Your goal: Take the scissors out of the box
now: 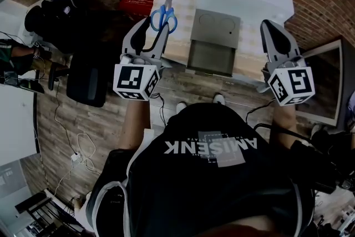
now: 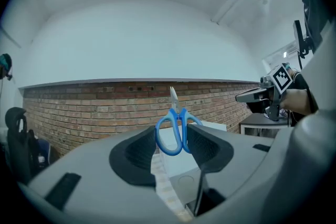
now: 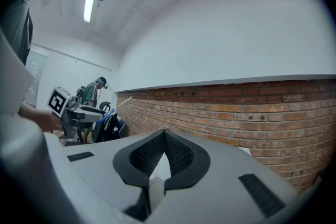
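**Scissors out of the box, clamped in the left gripper**

Step in hand, as I judge it: carry the scissors (image 1: pixel 164 16) clear and set them down. They hang in the air over the left part of the table (image 1: pixel 178 44), beside the grey box (image 1: pixel 213 41) and apart from it.

To do it well:
- Hold the clamp firm on the blue handle loops.
- Leave the blades pointing away from the person.
- Lower flat onto bare table left of the box.
- Let go only once the blades rest.

The left gripper (image 1: pixel 155 28) has its fingers (image 2: pixel 136 152) partly apart, and the pads press on the handle loops between them. The right gripper (image 1: pixel 273 28) hovers right of the box. Its fingers (image 3: pixel 144 157) are together at the tips, holding and touching nothing.
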`<state>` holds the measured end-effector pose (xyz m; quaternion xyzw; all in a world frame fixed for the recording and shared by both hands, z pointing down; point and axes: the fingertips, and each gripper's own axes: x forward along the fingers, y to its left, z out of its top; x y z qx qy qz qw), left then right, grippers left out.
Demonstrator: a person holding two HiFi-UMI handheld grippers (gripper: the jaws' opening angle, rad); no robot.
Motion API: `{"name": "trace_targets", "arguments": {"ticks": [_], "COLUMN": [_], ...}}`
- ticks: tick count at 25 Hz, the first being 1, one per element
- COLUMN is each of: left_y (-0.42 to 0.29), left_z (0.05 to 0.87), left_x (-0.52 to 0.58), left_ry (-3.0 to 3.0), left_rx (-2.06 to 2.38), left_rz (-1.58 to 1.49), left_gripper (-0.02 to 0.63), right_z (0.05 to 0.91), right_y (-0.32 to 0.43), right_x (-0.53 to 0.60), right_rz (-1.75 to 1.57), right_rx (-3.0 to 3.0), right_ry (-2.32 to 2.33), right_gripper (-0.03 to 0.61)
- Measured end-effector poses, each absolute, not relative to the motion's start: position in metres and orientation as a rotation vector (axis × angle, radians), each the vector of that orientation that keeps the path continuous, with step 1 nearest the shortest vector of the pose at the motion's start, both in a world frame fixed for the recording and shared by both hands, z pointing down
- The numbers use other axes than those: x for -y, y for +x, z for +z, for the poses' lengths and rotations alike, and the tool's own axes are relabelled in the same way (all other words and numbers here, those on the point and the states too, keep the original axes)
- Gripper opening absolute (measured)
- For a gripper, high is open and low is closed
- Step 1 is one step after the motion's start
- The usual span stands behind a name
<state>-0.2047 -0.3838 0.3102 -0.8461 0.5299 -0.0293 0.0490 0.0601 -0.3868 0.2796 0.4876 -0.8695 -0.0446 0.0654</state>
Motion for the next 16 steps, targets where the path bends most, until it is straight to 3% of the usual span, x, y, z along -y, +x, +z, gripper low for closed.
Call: {"name": "trace_targets", "arguments": {"ticks": [16], "left_y": [-0.2003], "left_z": [0.3113], "left_x": [0.3796], "left_ry": [-2.593], "left_rx": [-1.607], "left_rz": [-0.079], "left_gripper": [0.199], "right_z": [0.281], "right_y": [0.0633], "right_x": [0.3852], "right_rz": [-0.151], "right_rx": [2.61], "right_ry": [1.468], "right_gripper": [0.041]}}
